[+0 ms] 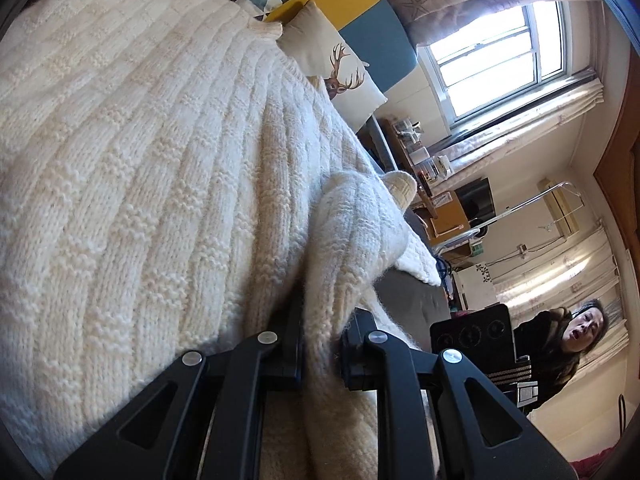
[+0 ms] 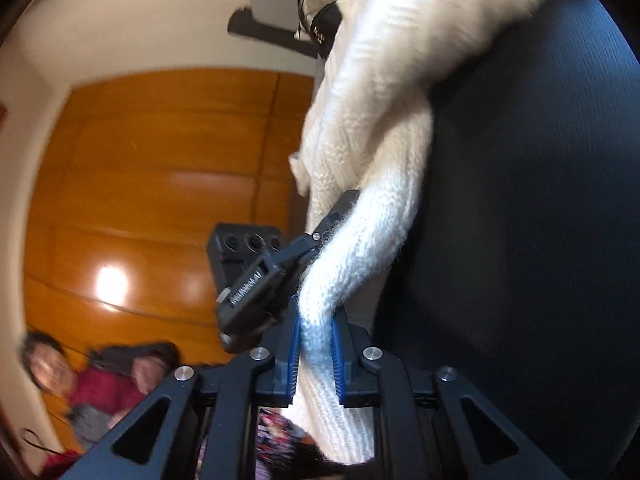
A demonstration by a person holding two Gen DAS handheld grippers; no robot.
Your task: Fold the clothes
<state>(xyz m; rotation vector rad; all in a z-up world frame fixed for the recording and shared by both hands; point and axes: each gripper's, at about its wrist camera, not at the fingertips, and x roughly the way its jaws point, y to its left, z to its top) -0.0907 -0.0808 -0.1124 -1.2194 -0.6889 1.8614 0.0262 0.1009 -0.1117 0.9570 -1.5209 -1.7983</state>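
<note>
Left hand-held gripper [image 1: 320, 344] is clamping a cream knit sweater [image 1: 140, 168] fold; right hand-held gripper [image 2: 316, 356], tilted, is pinching its hanging edge.

One sweater [image 1: 140, 168] — two grippers [image 1: 320, 336] [image 2: 314, 344] — three cushions [image 1: 344, 68].

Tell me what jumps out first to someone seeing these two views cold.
The cream knit sweater fills most of the left wrist view, with a bunched fold clamped in the left gripper at the bottom. In the right wrist view, a twisted length of the same knit runs down the middle into the right gripper, shut on it between blue pads. A bright window glares at the left view's upper right.
</note>
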